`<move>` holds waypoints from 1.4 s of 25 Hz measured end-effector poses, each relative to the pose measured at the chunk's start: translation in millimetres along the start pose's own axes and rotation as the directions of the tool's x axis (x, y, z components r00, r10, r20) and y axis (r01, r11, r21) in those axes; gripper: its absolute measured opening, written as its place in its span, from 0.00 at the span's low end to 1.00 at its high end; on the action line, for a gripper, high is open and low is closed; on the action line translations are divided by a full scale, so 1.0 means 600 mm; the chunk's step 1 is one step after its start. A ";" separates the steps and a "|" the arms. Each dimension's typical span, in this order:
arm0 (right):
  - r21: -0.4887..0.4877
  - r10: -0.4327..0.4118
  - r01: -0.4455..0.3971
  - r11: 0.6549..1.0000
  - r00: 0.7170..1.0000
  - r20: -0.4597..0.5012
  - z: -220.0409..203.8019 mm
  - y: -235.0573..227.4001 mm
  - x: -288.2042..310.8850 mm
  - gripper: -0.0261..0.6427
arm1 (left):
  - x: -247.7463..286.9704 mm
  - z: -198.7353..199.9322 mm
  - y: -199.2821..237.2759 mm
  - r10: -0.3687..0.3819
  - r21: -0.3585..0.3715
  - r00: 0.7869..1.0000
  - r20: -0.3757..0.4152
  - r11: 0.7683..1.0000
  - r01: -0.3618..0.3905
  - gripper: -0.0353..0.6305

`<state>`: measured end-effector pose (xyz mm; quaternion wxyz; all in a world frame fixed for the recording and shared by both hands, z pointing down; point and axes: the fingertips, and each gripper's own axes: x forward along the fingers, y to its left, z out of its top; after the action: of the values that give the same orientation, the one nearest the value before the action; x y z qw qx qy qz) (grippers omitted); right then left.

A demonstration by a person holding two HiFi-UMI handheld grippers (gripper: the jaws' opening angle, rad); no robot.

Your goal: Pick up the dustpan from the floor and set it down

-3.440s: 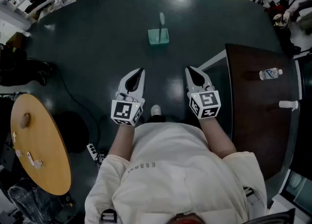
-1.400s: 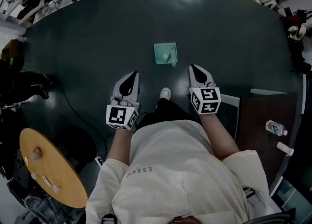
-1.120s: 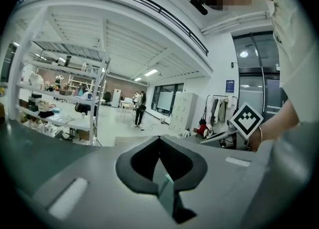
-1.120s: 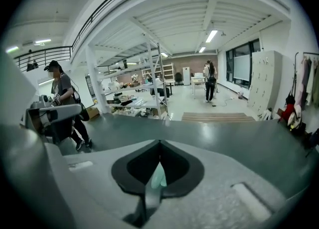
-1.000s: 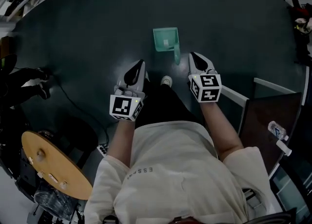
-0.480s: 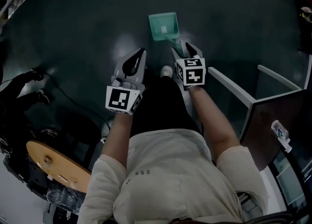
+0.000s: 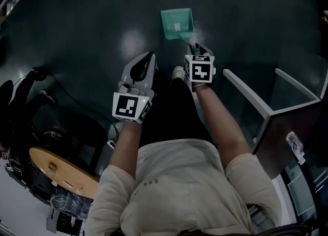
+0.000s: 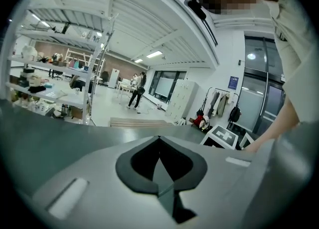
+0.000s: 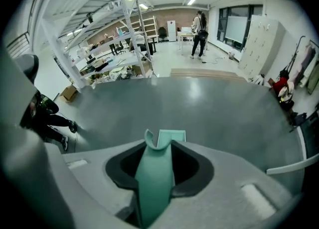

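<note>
A teal dustpan (image 7: 177,23) lies on the dark floor ahead of the person's feet, its handle (image 7: 187,39) pointing back toward them. My right gripper (image 7: 197,49) points steeply down over that handle. In the right gripper view the teal handle (image 9: 154,178) fills the gap between the jaws, with the pan (image 9: 172,136) just beyond their tips. The jaws have just been closing and press on the handle. My left gripper (image 7: 148,55) hangs to the left, apart from the dustpan. Its jaws meet at the tips (image 8: 159,138) with nothing between them.
A dark brown table (image 7: 287,122) with a white frame stands at the right, a bottle (image 7: 295,145) on it. A round wooden table (image 7: 61,171) is at the lower left, with a cable (image 7: 66,101) on the floor. Shelving (image 9: 114,39) lines the far left wall.
The person walked up to the dustpan and bent down. My right gripper swung left and down onto the handle and closed on it. The left gripper sank a little.
</note>
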<state>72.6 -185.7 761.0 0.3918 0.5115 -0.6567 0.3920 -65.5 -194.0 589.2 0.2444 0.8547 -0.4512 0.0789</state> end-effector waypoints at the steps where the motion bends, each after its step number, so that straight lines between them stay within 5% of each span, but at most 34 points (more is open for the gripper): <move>1: 0.004 -0.014 0.014 1.000 1.000 0.001 0.002 -0.001 0.000 0.17 | -0.002 0.001 0.008 0.010 -0.009 1.000 0.004 1.000 -0.010 0.08; 7: 0.014 -0.086 0.086 0.996 0.996 -0.003 0.008 -0.030 -0.012 0.14 | -0.014 0.021 0.038 0.037 -0.017 0.999 -0.005 0.999 -0.037 0.07; 13: 0.016 -0.072 0.072 0.997 0.997 0.006 0.035 -0.038 -0.088 0.14 | -0.026 0.075 0.020 0.025 0.003 0.999 0.041 1.000 -0.025 0.07; 22: 0.008 -0.069 0.069 0.998 0.986 0.155 0.065 -0.059 -0.283 0.14 | -0.061 0.171 -0.078 -0.049 0.100 0.995 0.088 0.994 0.040 0.07; 35: -0.046 -0.079 0.101 0.994 0.934 0.348 0.085 -0.106 -0.485 0.14 | -0.120 0.294 -0.173 -0.067 0.198 0.972 0.226 0.980 0.022 0.07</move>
<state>178.6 -137.3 482.0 0.3040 0.5893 -0.7031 0.2569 -38.1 -178.4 374.4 0.1074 0.8878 -0.4473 0.0167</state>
